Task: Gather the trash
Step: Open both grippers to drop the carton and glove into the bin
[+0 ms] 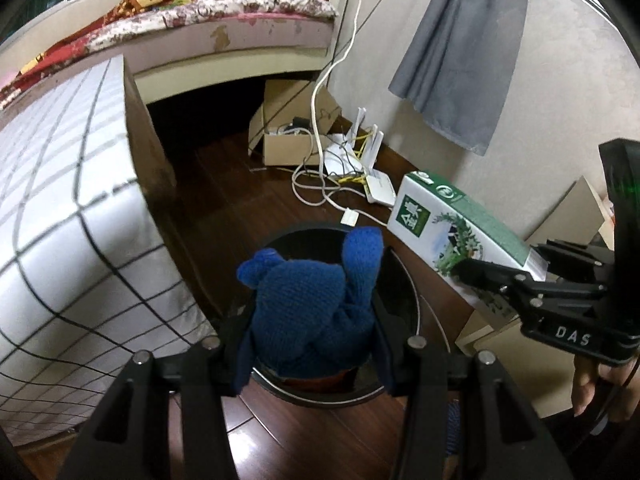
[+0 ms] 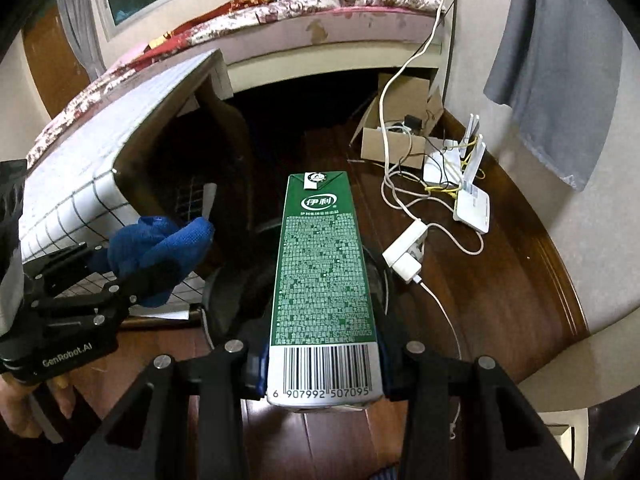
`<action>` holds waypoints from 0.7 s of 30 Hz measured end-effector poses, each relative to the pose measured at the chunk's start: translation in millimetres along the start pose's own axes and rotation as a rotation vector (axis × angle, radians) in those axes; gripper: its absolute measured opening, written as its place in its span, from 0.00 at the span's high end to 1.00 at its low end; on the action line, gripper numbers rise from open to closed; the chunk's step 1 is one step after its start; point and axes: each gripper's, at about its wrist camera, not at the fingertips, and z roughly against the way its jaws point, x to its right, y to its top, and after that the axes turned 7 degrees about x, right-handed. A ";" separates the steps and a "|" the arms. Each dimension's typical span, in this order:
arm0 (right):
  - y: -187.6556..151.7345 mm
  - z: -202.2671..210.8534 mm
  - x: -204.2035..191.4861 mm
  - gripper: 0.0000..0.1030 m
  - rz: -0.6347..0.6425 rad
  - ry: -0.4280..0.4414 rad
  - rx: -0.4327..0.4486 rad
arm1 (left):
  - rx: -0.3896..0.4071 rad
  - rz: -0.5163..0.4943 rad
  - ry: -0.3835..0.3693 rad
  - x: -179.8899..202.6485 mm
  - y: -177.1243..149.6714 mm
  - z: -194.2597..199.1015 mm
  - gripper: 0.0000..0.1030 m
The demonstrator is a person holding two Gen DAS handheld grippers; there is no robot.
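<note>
Evidently the drop-off step was in hand: the left gripper (image 1: 310, 344), clamped on a blue knitted item (image 1: 308, 300), hung over the black bin (image 1: 404, 280); the right gripper (image 2: 324, 364), clamped on a green carton (image 2: 322, 264), hung beside it above the same bin. Next move, in my judgement: part the fingers squarely over the bin's mouth.

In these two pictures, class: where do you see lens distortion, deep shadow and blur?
Left wrist view: the checked cloth bulges, its grid lines curved; blackness under the bed. Right wrist view: carton print sharp, floor beside it streaked with blur, corners black.
</note>
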 end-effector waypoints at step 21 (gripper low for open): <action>10.2 -68.7 2.6 0.01 0.070 -0.139 -0.075 | -0.090 0.105 0.078 -37.4 -26.3 -45.5 0.01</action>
